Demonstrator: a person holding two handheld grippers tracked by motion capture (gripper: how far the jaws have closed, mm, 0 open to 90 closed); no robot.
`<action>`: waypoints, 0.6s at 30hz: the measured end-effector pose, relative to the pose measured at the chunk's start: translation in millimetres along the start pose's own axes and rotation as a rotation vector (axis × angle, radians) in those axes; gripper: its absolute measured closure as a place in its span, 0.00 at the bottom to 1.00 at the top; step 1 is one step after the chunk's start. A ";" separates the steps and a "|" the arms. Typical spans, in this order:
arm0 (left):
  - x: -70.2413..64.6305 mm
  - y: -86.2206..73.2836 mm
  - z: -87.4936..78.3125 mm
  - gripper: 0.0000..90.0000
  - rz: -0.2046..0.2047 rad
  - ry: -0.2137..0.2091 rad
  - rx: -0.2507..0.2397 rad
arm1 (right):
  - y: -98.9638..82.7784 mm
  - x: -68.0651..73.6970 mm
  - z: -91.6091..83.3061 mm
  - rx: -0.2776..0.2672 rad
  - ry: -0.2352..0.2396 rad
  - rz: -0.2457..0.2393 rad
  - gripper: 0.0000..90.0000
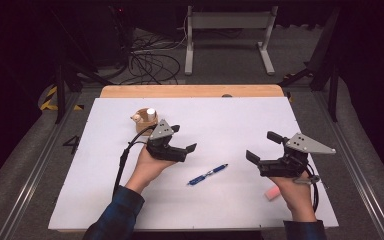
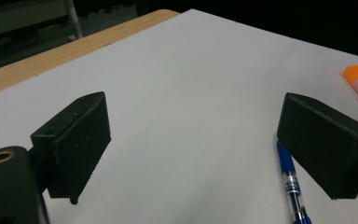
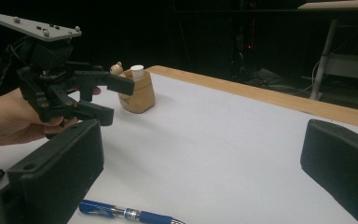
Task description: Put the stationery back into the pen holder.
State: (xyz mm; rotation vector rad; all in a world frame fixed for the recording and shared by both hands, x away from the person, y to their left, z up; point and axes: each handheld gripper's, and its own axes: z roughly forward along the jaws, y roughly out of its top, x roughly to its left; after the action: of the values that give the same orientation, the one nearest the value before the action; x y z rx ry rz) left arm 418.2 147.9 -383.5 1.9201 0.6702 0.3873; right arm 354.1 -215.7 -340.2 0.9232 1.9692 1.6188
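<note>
A blue pen [image 1: 207, 174] lies on the white table [image 1: 220, 120] between my two grippers. My left gripper [image 1: 184, 138] hovers left of the pen, open, with nothing between its jaws. In the left gripper view the pen [image 2: 290, 182] lies just under the right jaw, and bare table shows between the jaws of the gripper [image 2: 193, 112]. My right gripper [image 1: 260, 146] is held right of the pen, also open and empty. In the right gripper view [image 3: 205, 135] the pen [image 3: 126, 213] lies by the left jaw, with the left gripper [image 3: 120, 100] farther off.
A small wooden cup [image 1: 145, 120] with a white piece in it stands behind the left gripper. A pink eraser-like piece [image 1: 271, 193] lies near the right hand at the front. A wooden edge [image 1: 190, 91] borders the table's far side.
</note>
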 end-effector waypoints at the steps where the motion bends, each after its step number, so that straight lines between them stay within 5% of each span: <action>1: -1.2 -0.2 0.9 0.12 0.003 -0.005 0.010 | 0.0 -0.2 0.3 0.001 0.001 0.001 0.00; 13: -24.6 -4.1 18.8 0.24 0.000 -0.099 0.096 | 2.8 -1.0 -3.6 -0.010 -0.018 -0.002 0.00; 18: -34.3 -5.9 25.8 0.27 0.009 -0.105 0.124 | 2.1 -0.7 -4.0 -0.002 -0.021 -0.006 0.00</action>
State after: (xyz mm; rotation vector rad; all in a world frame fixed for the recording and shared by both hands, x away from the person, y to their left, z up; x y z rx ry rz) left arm 403.3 110.2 -398.9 2.0463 0.6286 0.2530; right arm 352.2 -218.8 -337.2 0.9292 1.9542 1.6018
